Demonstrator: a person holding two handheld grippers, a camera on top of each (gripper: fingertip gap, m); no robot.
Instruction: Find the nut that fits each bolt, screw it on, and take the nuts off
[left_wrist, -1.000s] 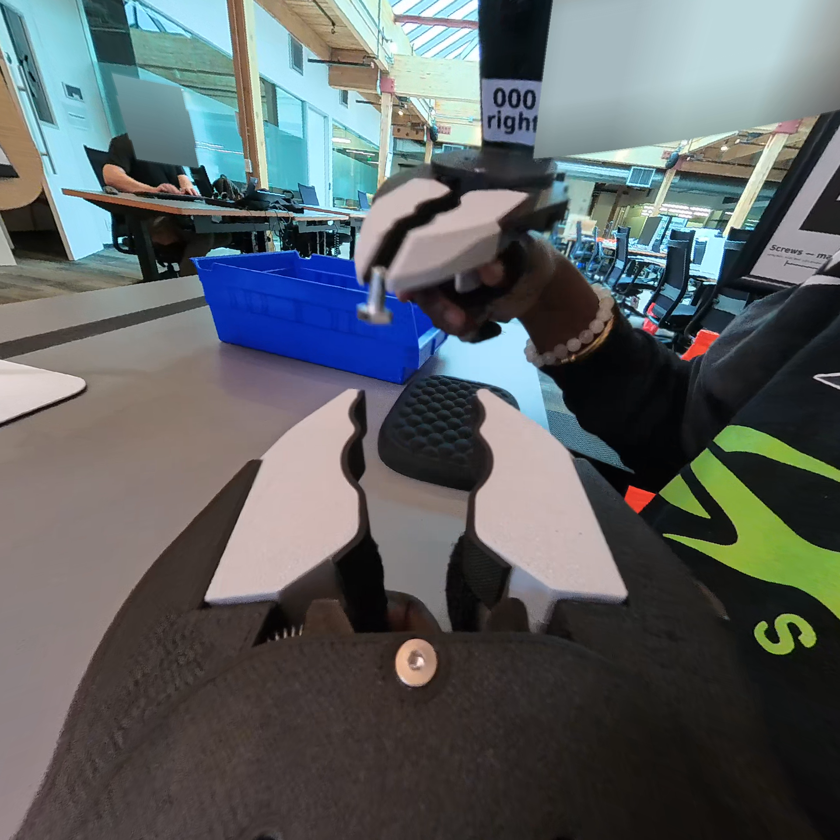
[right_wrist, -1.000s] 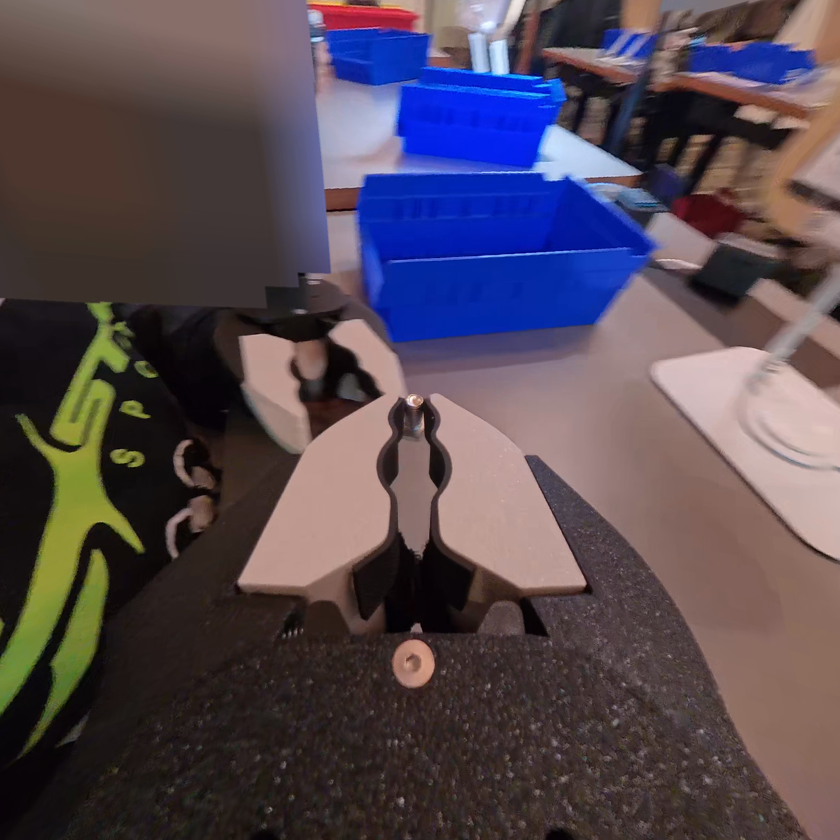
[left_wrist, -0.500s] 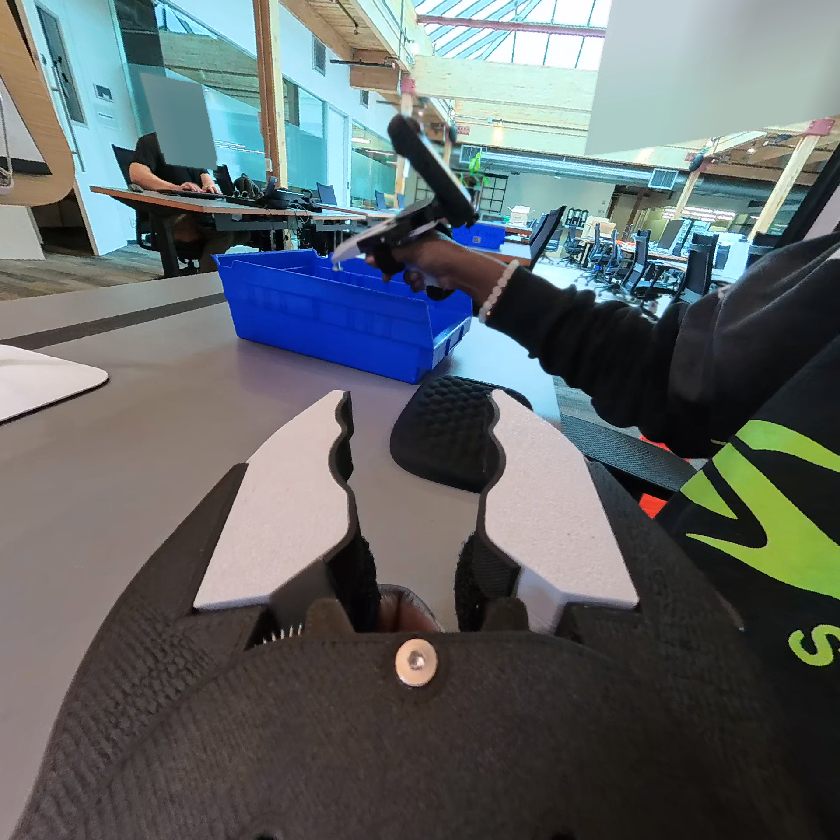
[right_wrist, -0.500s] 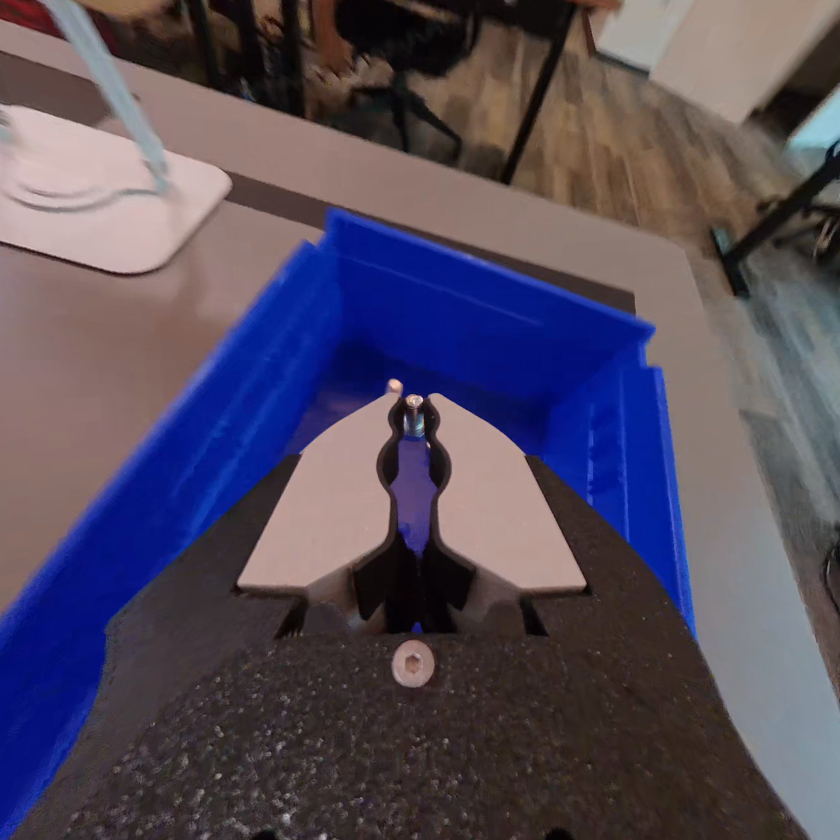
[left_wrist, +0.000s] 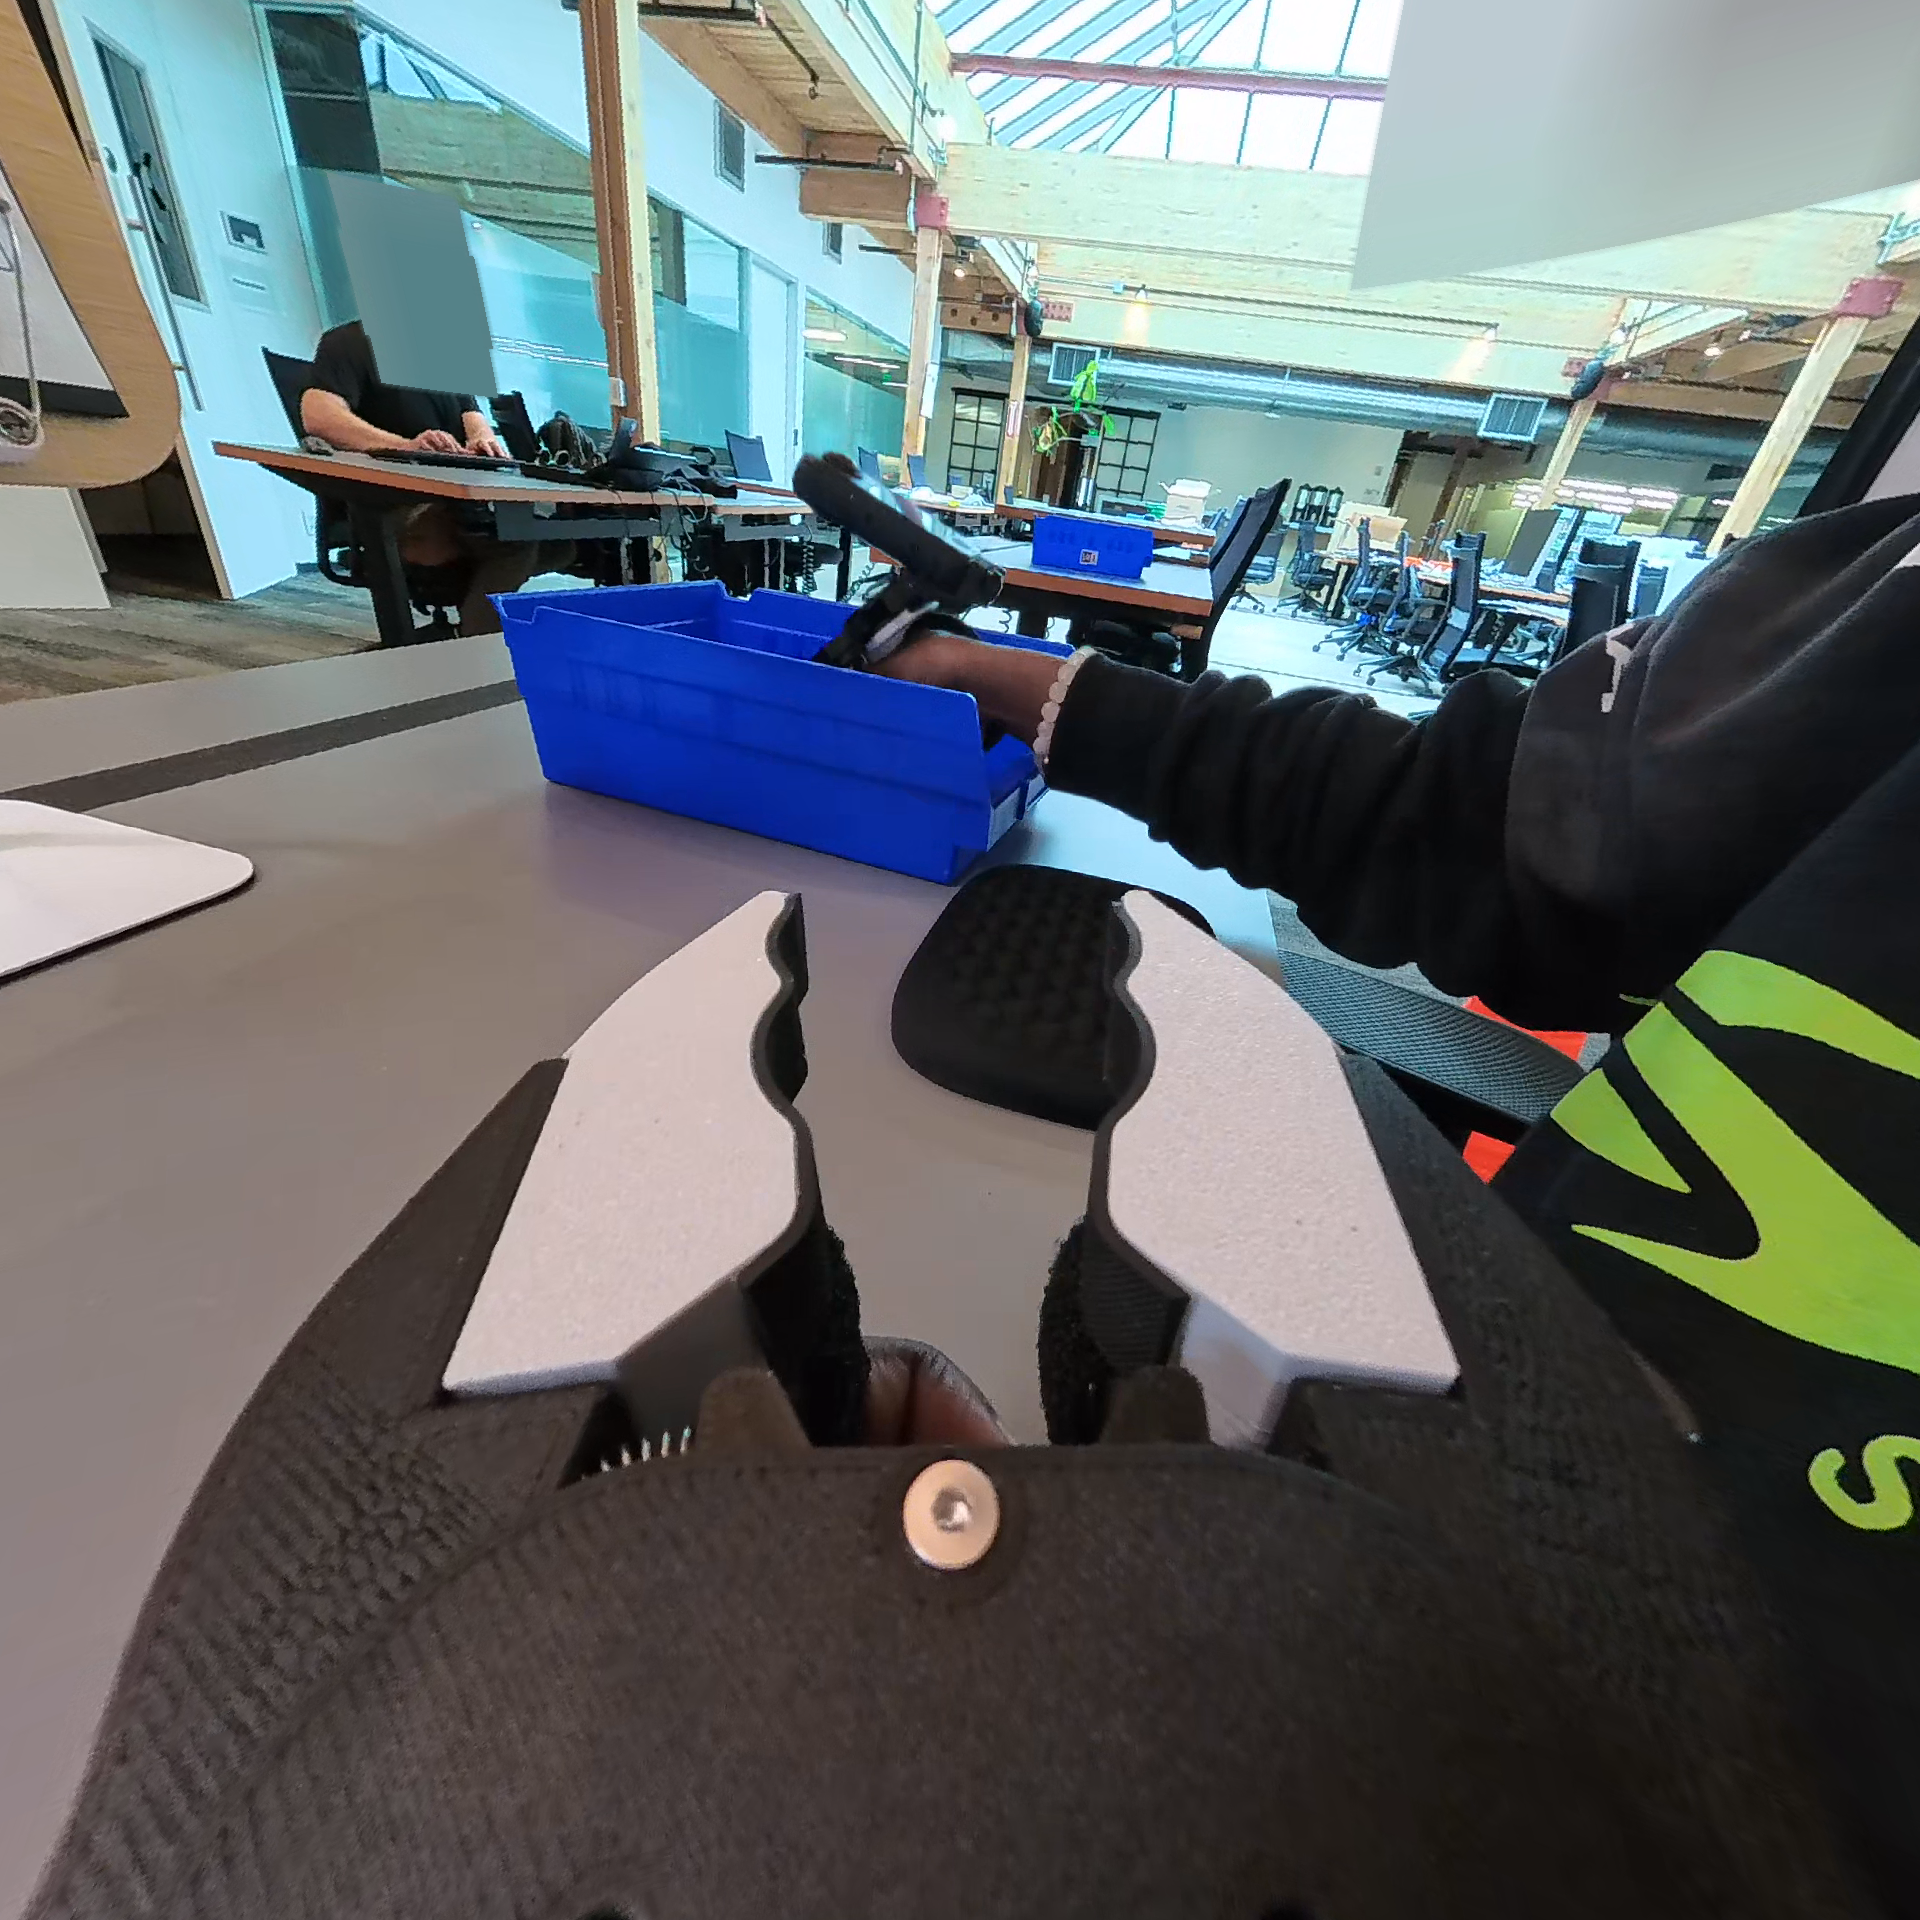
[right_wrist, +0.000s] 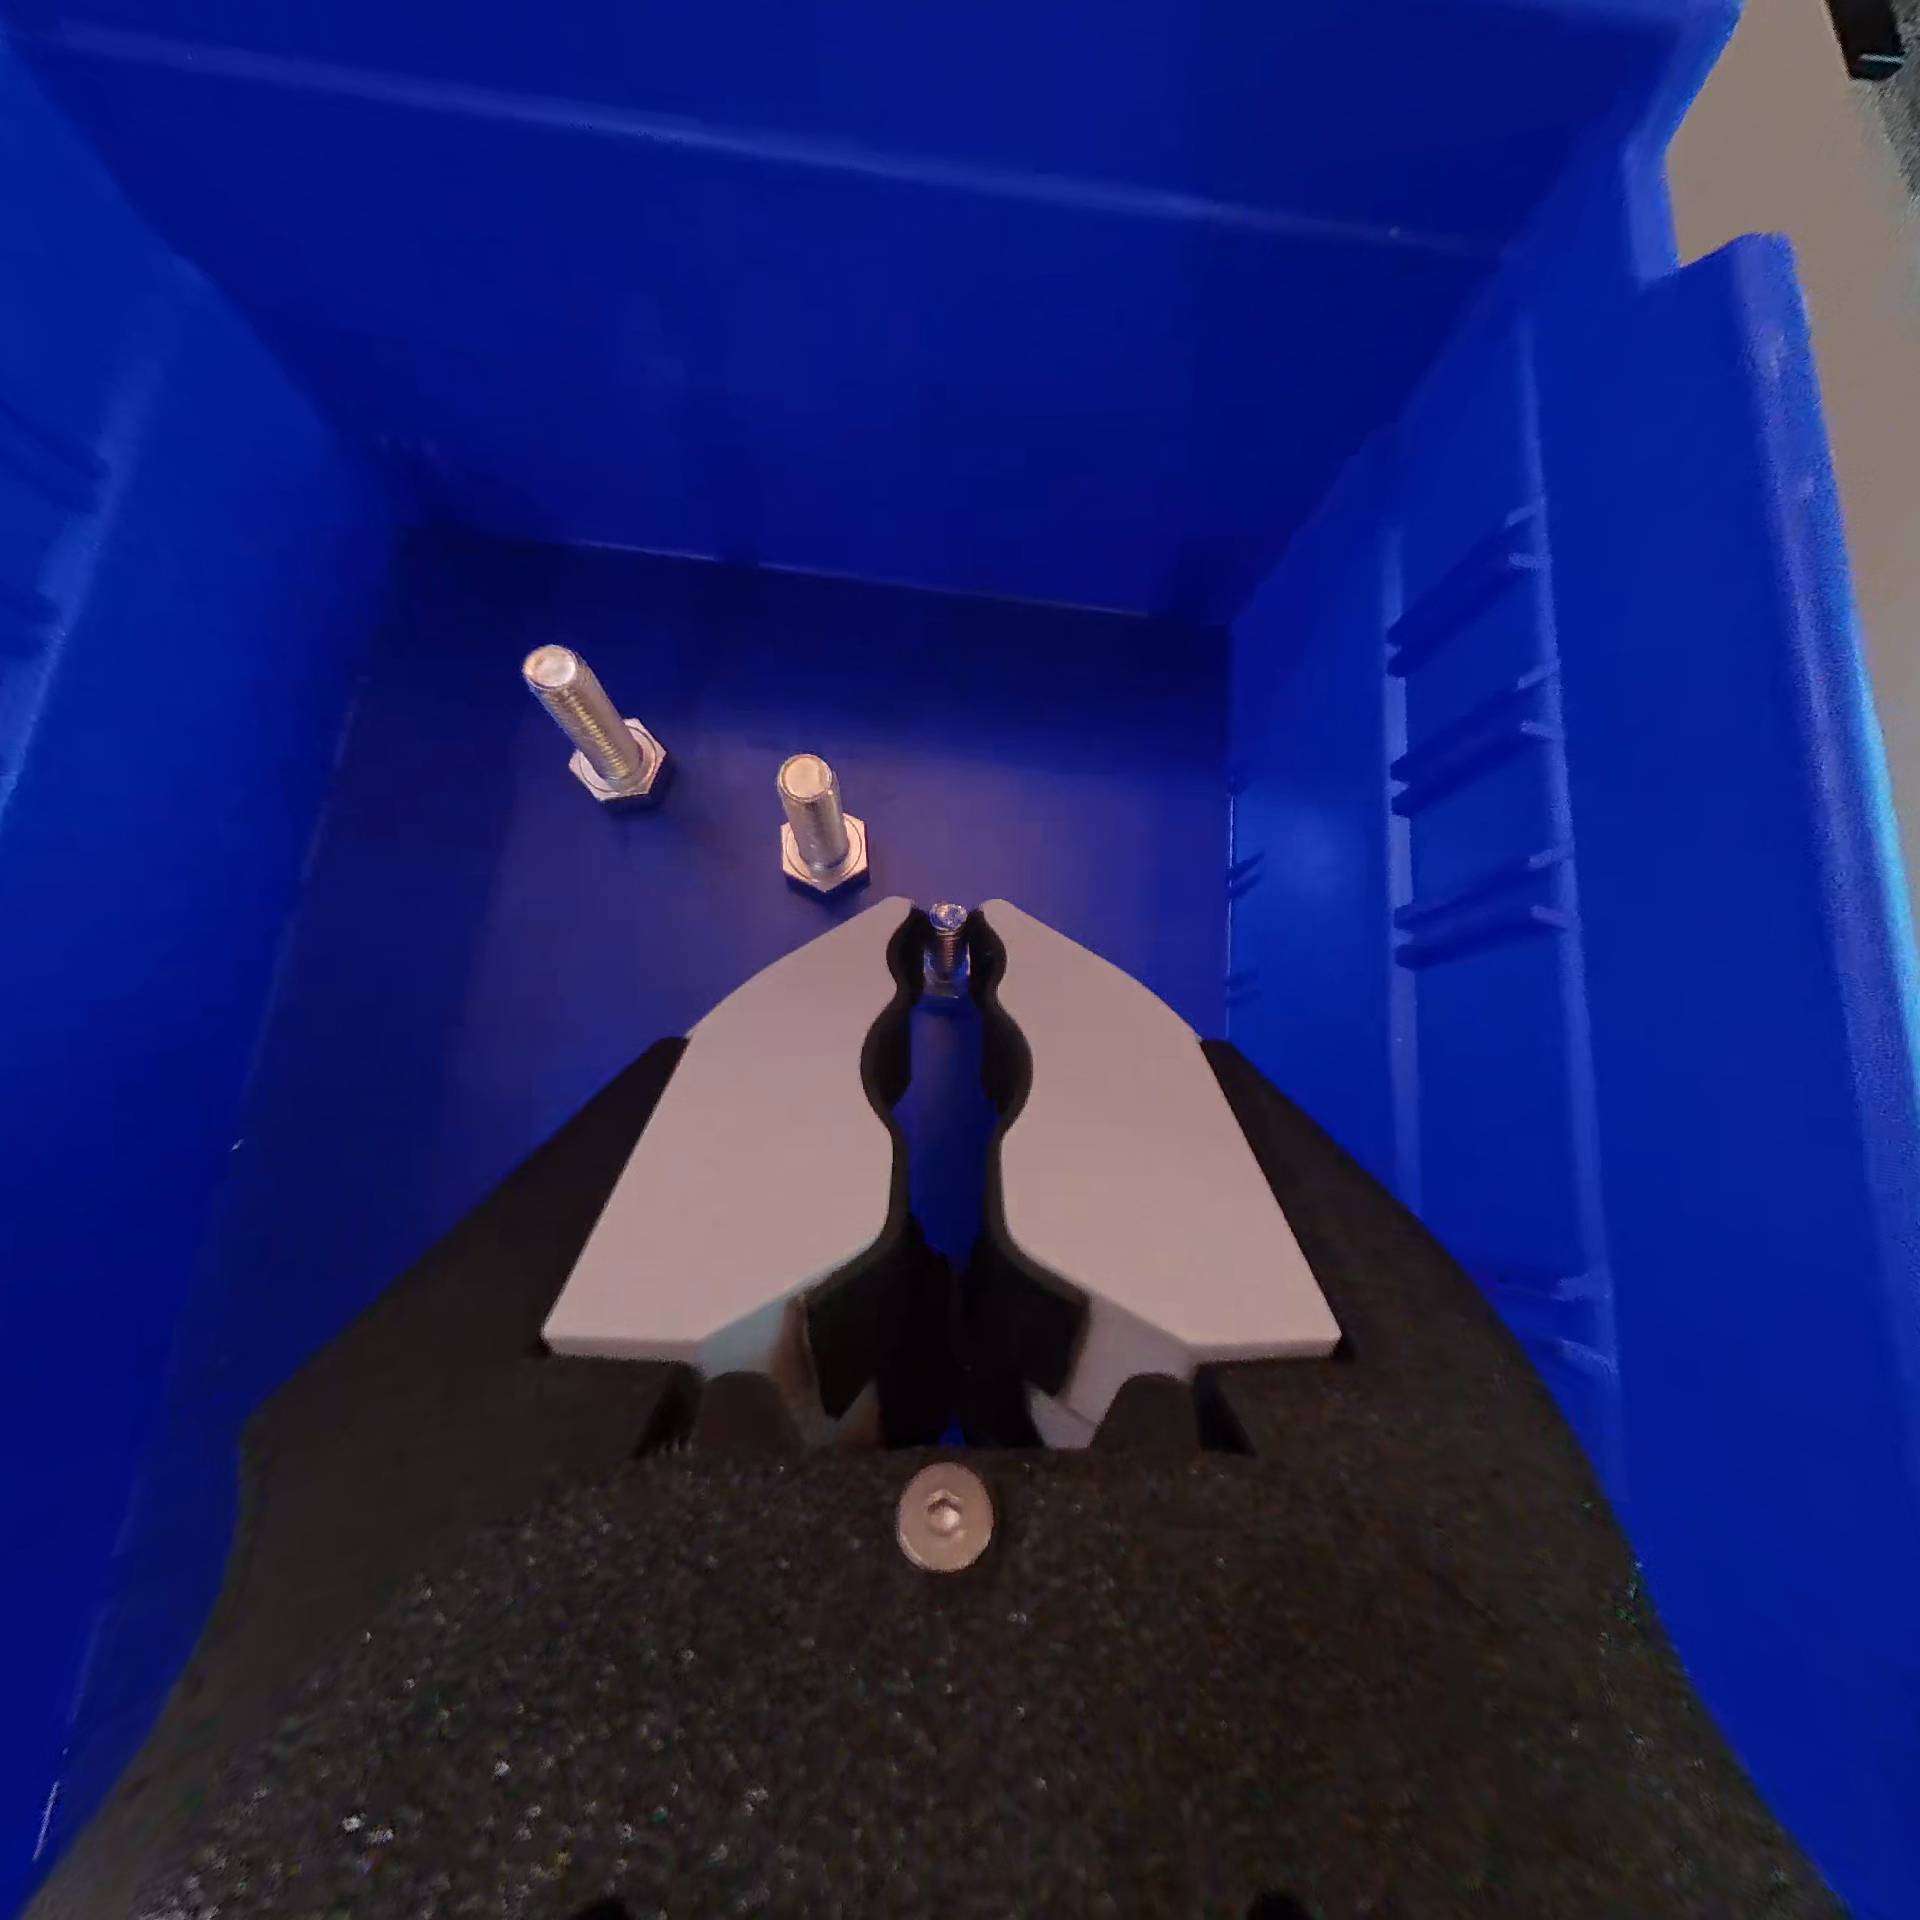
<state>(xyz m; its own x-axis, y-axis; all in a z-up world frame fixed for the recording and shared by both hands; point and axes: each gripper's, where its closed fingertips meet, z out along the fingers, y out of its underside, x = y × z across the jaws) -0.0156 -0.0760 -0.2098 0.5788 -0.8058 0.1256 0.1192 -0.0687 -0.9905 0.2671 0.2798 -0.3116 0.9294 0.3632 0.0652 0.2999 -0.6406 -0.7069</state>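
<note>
Right wrist view first: the right tongs (right_wrist: 948, 914) are clamped on a small bolt (right_wrist: 945, 940), pinched right at the tips with its threaded end pointing up at the camera. They're down inside the blue bin (right_wrist: 1455, 727), low over its floor. Just ahead of the tips, two bigger hex bolts stand on their heads on the bin floor: the nearer bolt (right_wrist: 816, 821) just beyond the tips, the taller bolt (right_wrist: 592, 727) further back to the left.

Over on the left wrist view, the left tongs (left_wrist: 961, 914) are spread wide with nothing between them, hovering over the grey desk (left_wrist: 312, 1039). A black textured pad (left_wrist: 997, 997) lies on the desk just past the tips, and beyond it sits the blue bin (left_wrist: 748, 738) with the person's sleeve (left_wrist: 1299, 790) reaching into it. A white flat base (left_wrist: 94, 883) sits off to the left.
</note>
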